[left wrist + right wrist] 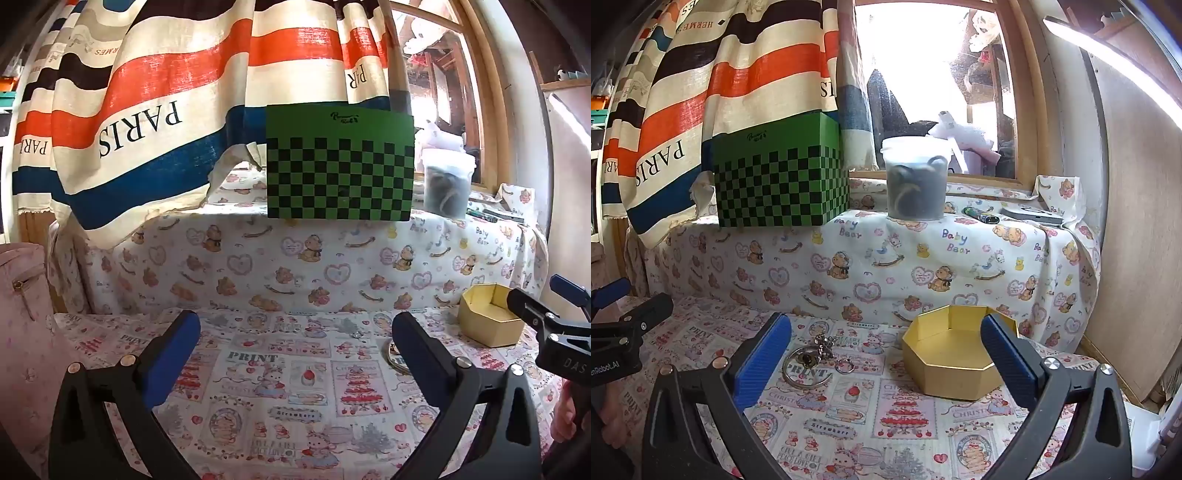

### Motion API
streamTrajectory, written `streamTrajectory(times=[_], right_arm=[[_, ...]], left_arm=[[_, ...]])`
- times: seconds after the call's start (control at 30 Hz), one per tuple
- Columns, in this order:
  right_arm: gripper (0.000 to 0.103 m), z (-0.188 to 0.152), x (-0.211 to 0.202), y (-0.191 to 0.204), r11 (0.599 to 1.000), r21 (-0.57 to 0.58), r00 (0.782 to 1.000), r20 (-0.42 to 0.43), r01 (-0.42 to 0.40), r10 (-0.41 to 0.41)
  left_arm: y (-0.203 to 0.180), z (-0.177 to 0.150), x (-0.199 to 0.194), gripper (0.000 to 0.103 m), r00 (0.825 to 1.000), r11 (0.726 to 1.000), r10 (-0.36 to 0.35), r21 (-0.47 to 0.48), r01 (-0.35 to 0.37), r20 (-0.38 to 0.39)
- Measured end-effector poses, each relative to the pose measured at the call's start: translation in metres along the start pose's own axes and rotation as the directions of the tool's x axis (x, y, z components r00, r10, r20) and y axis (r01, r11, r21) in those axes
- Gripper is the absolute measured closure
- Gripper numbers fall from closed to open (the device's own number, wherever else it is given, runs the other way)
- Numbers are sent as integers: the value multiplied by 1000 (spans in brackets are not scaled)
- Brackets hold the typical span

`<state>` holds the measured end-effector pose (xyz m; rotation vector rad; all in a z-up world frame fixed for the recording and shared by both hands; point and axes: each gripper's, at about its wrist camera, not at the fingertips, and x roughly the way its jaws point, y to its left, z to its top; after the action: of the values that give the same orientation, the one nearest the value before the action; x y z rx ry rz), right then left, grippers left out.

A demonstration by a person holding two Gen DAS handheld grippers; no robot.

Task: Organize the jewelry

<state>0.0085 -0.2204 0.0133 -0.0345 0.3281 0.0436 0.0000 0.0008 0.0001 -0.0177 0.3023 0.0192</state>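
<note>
A gold octagonal box (955, 354) stands open and empty on the patterned cloth, also seen at the right of the left wrist view as the gold box (489, 317). Left of it lie a silver bangle (809, 369), a small ring (845, 366) and a tangled chain piece (824, 346). My right gripper (886, 350) hovers open above the cloth, the jewelry near its left finger and the box behind its right finger. My left gripper (295, 350) is open over bare cloth; its right finger partly hides the bangle (397, 356).
On a cloth-covered ledge behind stand a green checkered box (779, 173), a lidded plastic tub (916, 181), a lighter (980, 216) and a flat grey device (1032, 217). A striped curtain (166, 110) hangs at the left. A pink bag (22, 314) sits at far left.
</note>
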Motion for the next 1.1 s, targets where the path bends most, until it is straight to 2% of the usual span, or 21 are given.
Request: streamTrajectory(times=[0.1,0.2,0.47,1.1], right_arm=[[0,0,0,0,1000,-1,1000,1,0,0],[0,0,0,0,1000,0,1000,1,1,-1],[0,0,0,0,1000,-1,1000,1,0,0],[0,0,1,0,1000,-1,1000,0,0,0]], left_arm=[[0,0,0,0,1000,1000,6,-5,-6,-4],[-3,-1,0,0,1000,1000,-30,10,30,-6],[-7,-2,-1,0,1000,1000,-2,22,1,4],[-3,-1,0,0,1000,1000,-1,9,1,2]])
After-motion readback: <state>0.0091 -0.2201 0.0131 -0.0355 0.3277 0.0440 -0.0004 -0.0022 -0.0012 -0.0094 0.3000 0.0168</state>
